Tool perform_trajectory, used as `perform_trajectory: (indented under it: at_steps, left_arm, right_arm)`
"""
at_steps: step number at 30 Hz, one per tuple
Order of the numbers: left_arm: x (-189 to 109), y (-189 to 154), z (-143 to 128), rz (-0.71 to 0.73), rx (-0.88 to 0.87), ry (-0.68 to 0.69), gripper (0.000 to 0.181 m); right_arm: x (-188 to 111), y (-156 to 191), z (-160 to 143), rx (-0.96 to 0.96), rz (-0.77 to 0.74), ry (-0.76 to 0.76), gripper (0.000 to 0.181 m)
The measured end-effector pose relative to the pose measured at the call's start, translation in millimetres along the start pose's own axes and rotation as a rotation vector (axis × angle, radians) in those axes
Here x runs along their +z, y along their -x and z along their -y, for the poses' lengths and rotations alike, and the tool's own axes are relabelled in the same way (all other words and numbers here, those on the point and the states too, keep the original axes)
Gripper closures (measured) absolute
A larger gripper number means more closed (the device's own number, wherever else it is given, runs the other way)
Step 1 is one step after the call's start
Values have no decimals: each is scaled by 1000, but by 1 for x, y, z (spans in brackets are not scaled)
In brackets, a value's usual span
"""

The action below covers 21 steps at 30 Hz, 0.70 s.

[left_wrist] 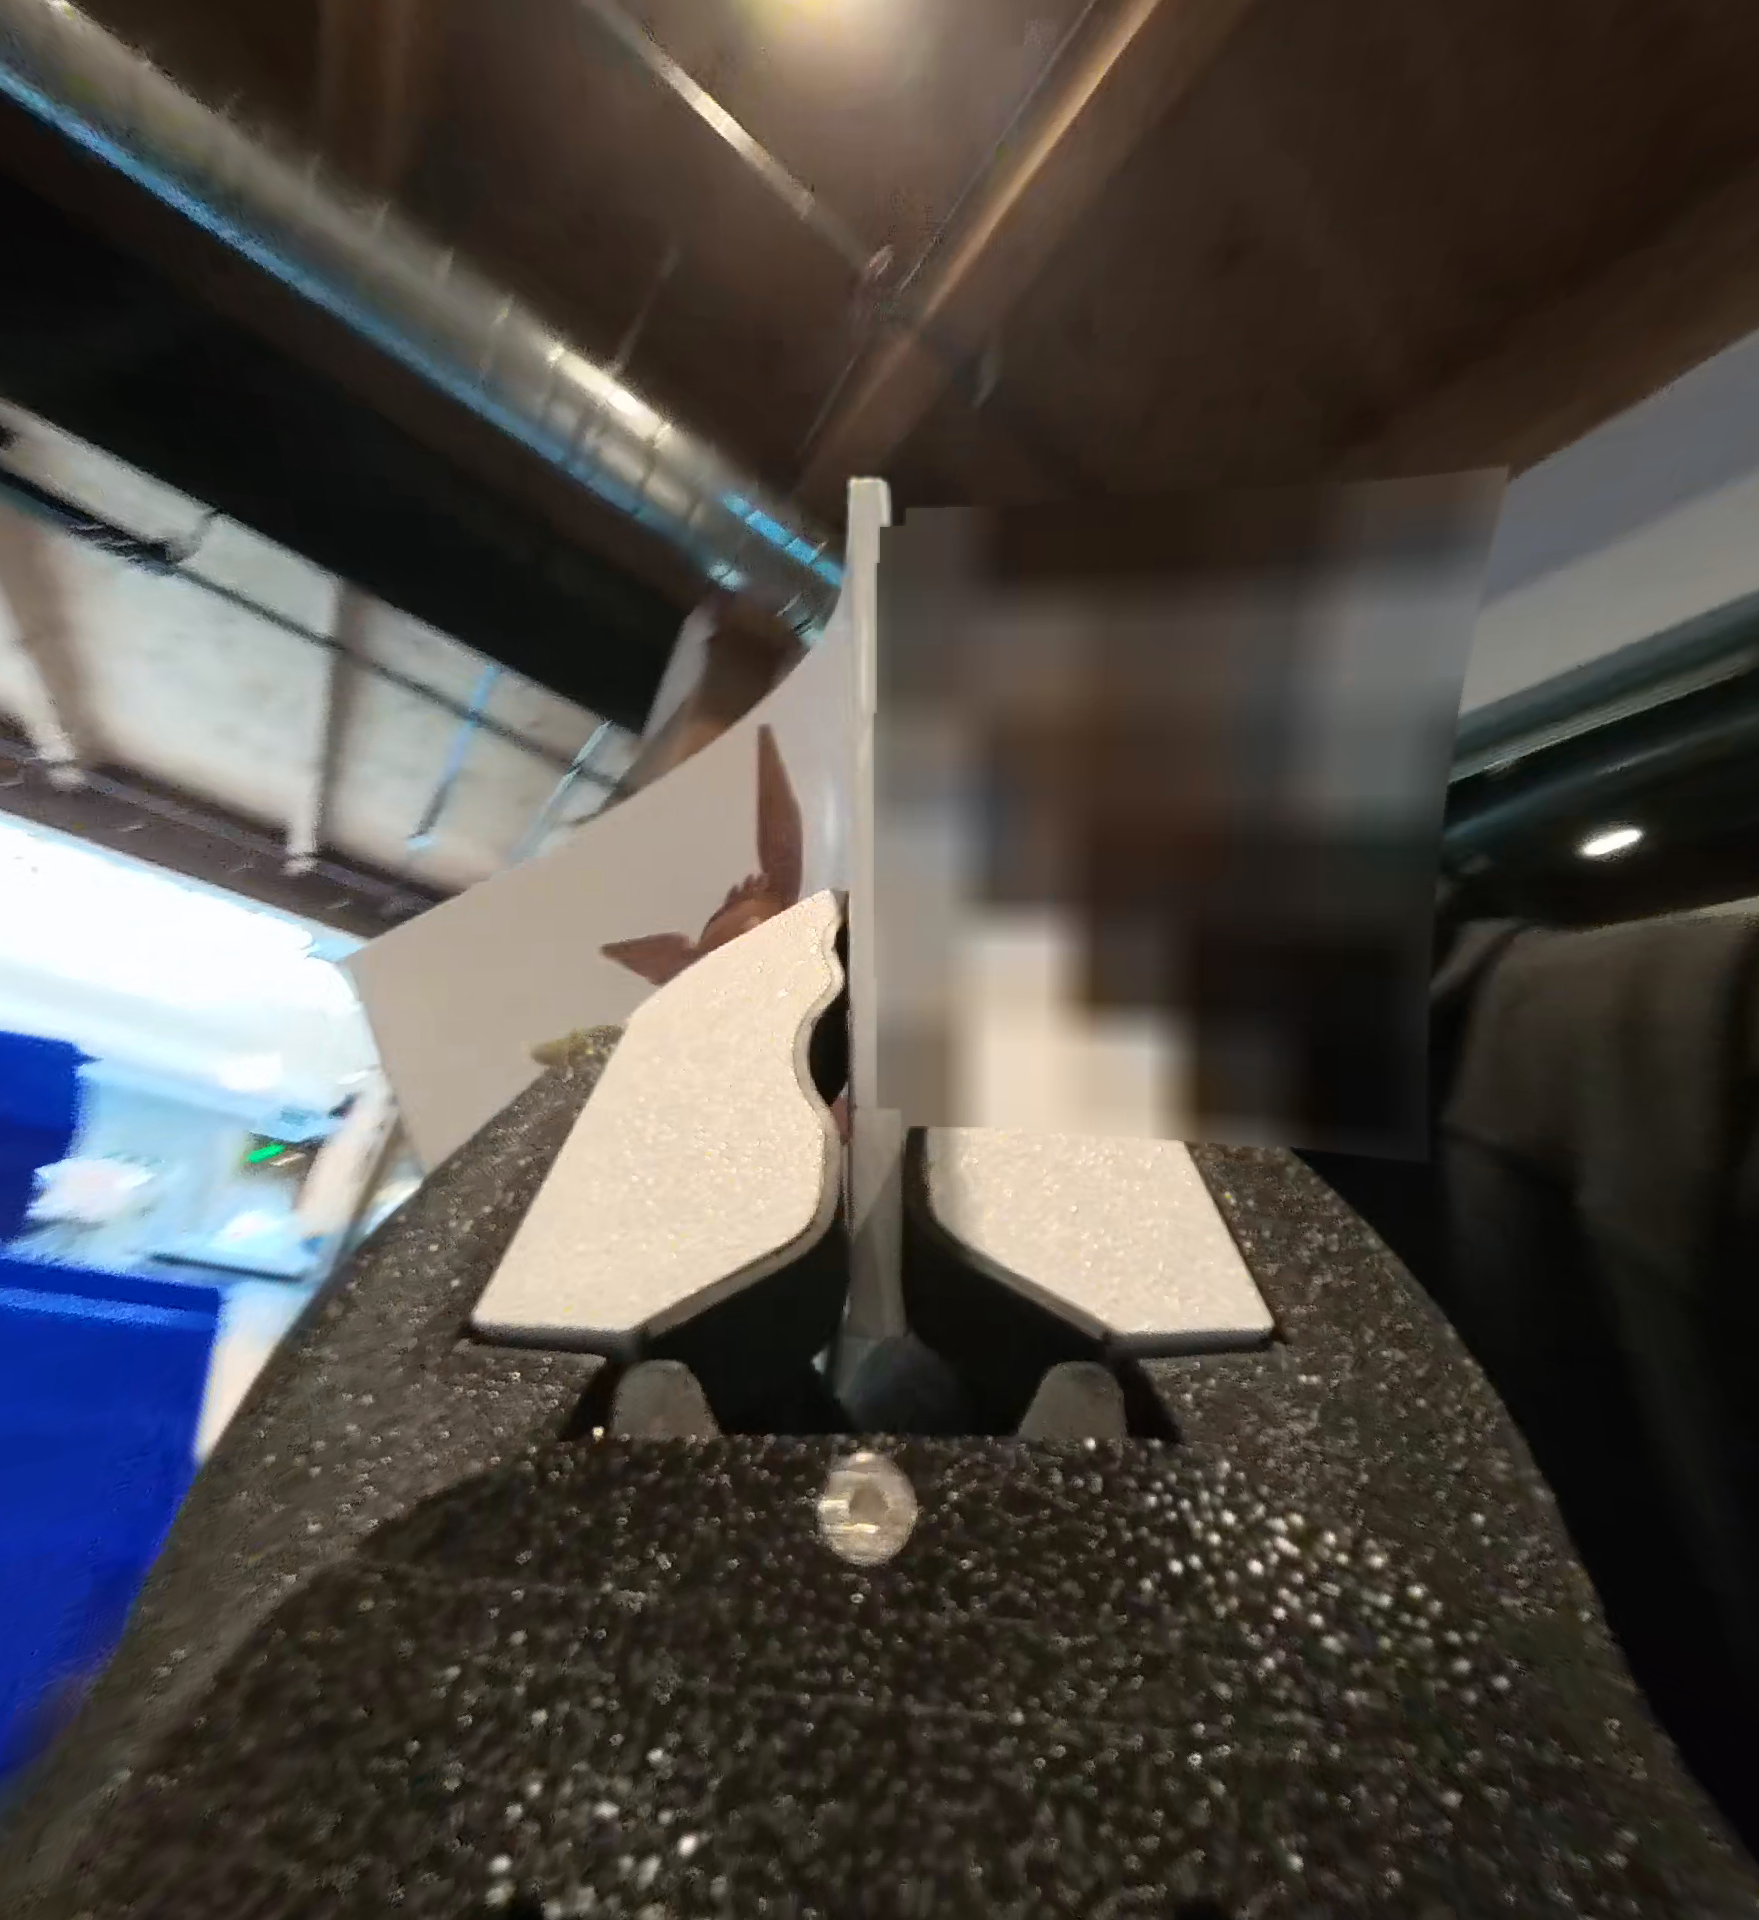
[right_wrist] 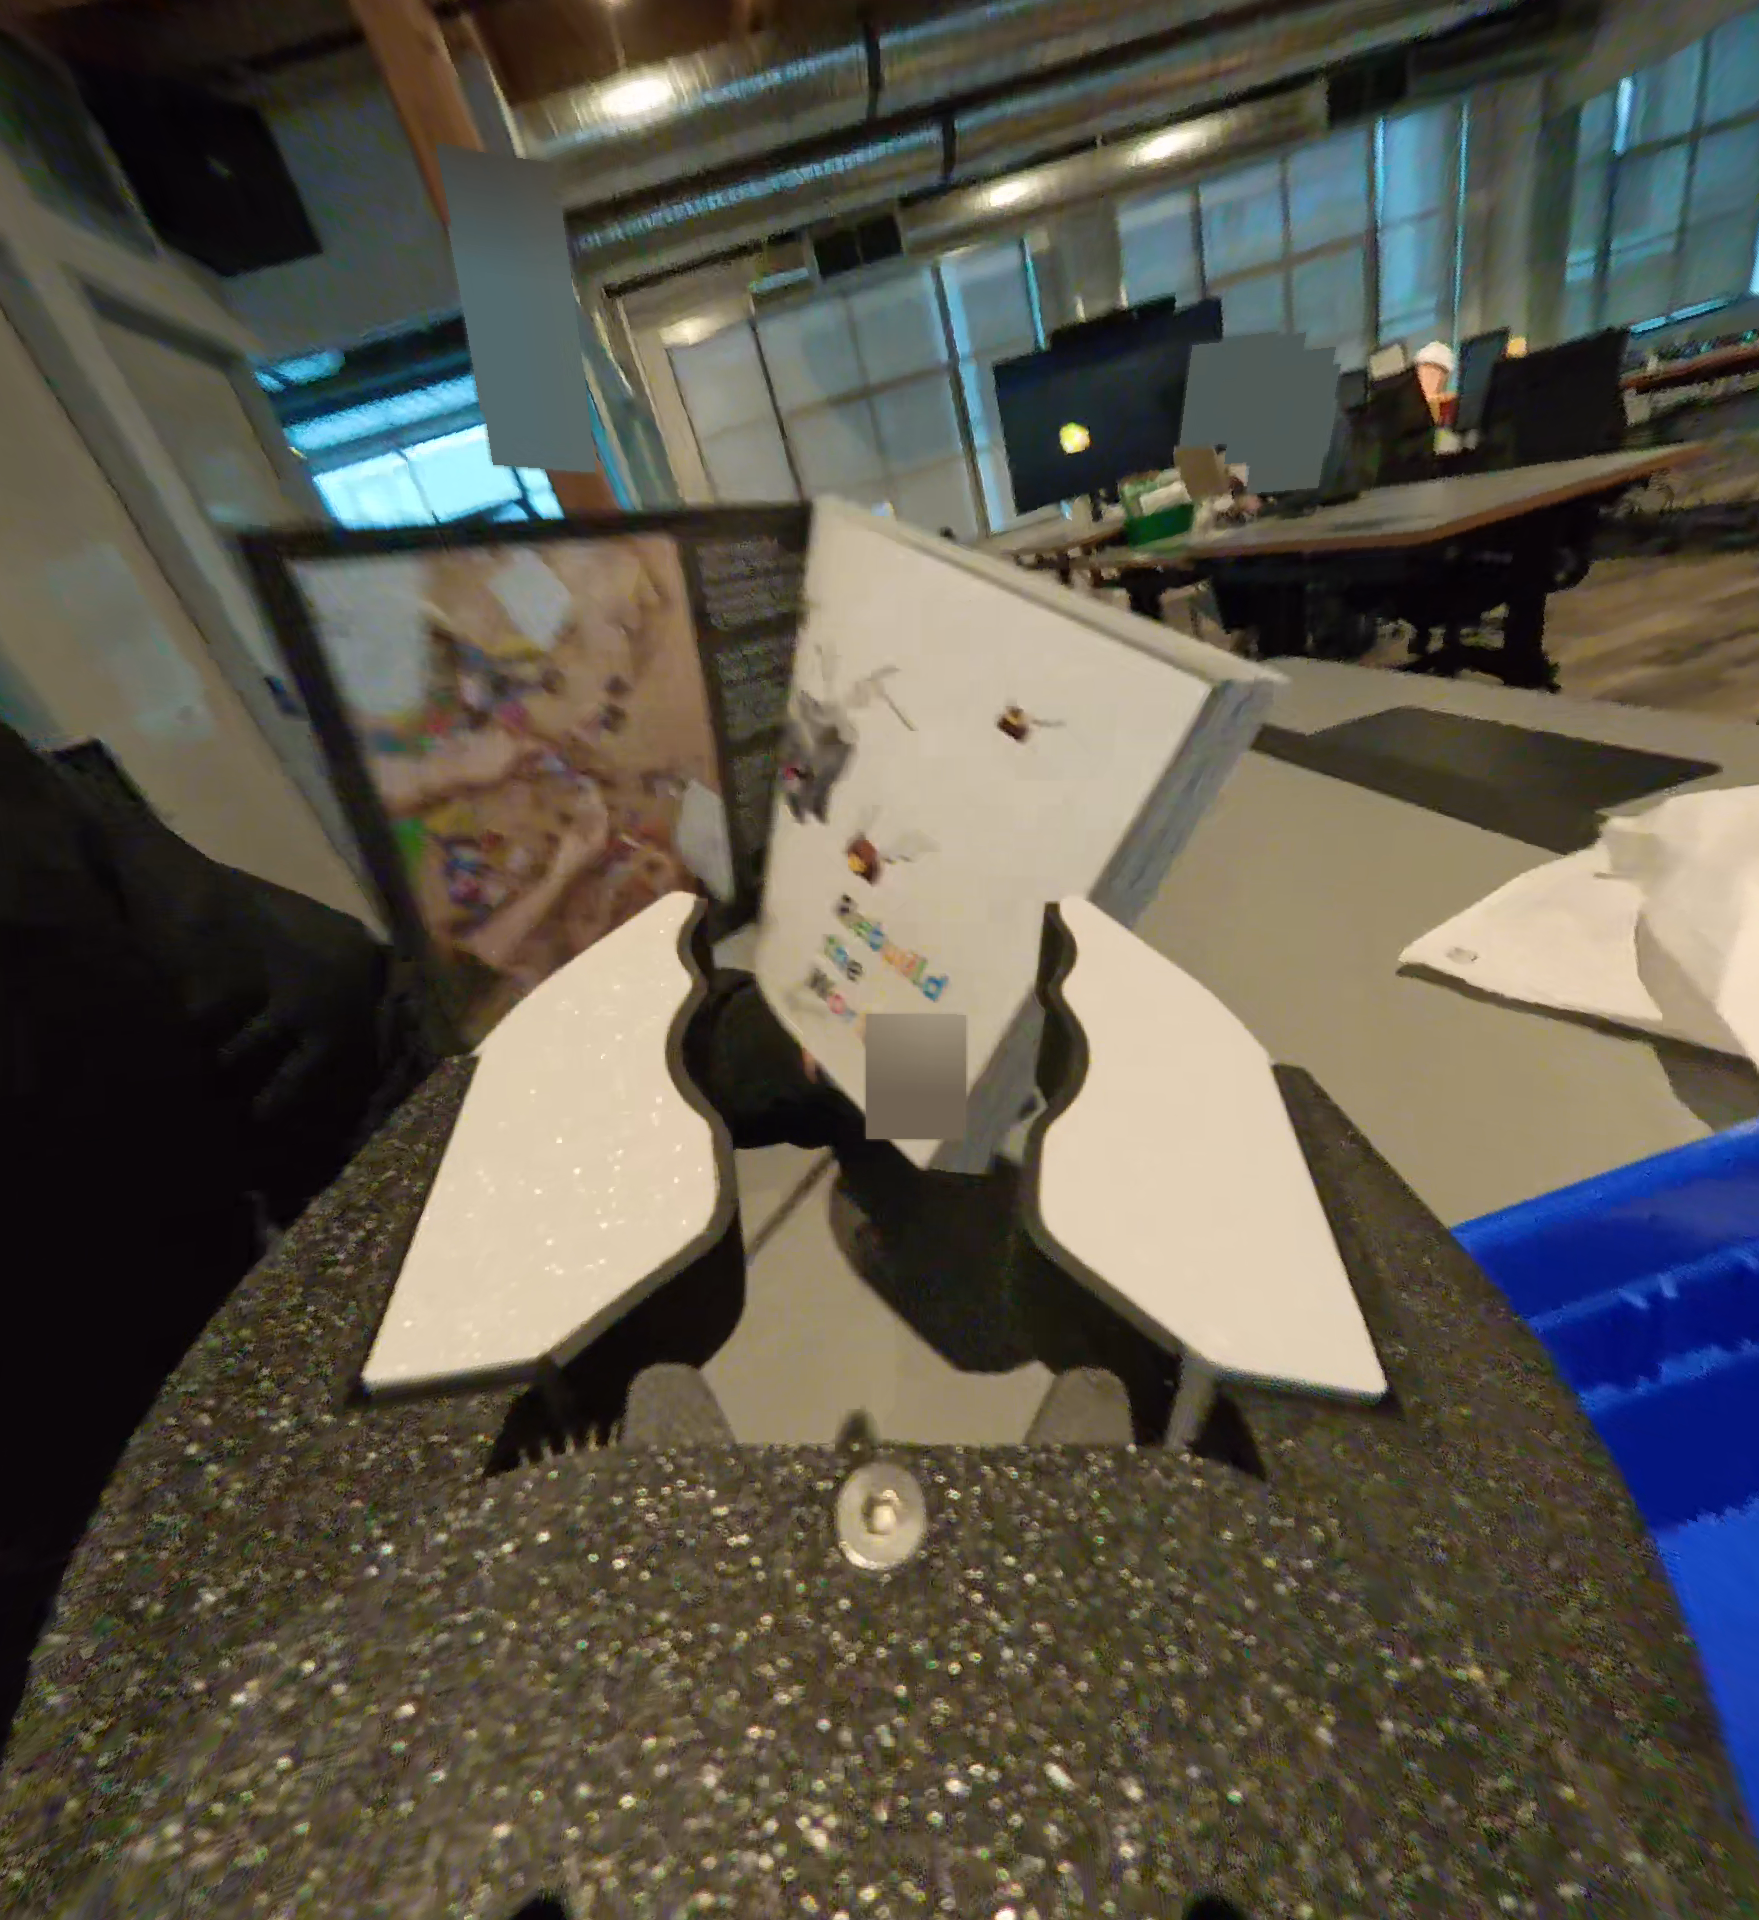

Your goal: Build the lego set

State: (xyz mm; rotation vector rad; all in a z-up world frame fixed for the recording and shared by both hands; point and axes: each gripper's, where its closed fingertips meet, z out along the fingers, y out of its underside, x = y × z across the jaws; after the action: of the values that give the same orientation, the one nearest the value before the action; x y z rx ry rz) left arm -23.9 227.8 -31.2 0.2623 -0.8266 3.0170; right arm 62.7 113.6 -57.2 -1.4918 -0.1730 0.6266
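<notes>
The instruction booklet (right_wrist: 968,748) is held open and upright above the grey table (right_wrist: 1301,862); a white page with small printed models faces me, and a photo page (right_wrist: 532,748) stands to its left. My right gripper (right_wrist: 875,914) is open, its fingers on either side of the booklet's lower edge without touching it. In the left wrist view my left gripper (left_wrist: 870,1039) is shut on the booklet, seen edge-on (left_wrist: 859,675), with one white page (left_wrist: 563,966) fanning to the left. No loose bricks show.
A blue bin (right_wrist: 1685,1382) sits at the right, and also shows in the left wrist view (left_wrist: 33,1403). White paper packaging (right_wrist: 1685,925) and a black mat (right_wrist: 1477,764) lie on the table. A person's dark sleeve (left_wrist: 1633,1195) is at the right. Desks and a monitor (right_wrist: 1093,426) stand far back. The tips of one gripper are about 15 cm away from the tips of the other.
</notes>
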Motion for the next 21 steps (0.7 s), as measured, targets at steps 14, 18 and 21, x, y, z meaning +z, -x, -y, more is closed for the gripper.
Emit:
perform_trajectory:
  at_steps: [14, 18, 21]
  left_arm:
    - [22, -12, -12, -167, -150, -115, 176]
    - [21, -6, -12, -149, -173, -131, 175]
    - [21, 0, -11, -137, -194, -157, 175]
  right_arm:
    - [-8, 30, 6, 164, 320, -128, 177]
    - [-11, 50, 12, 155, 433, -160, 176]
    - [-10, 62, 17, 178, 514, -198, 176]
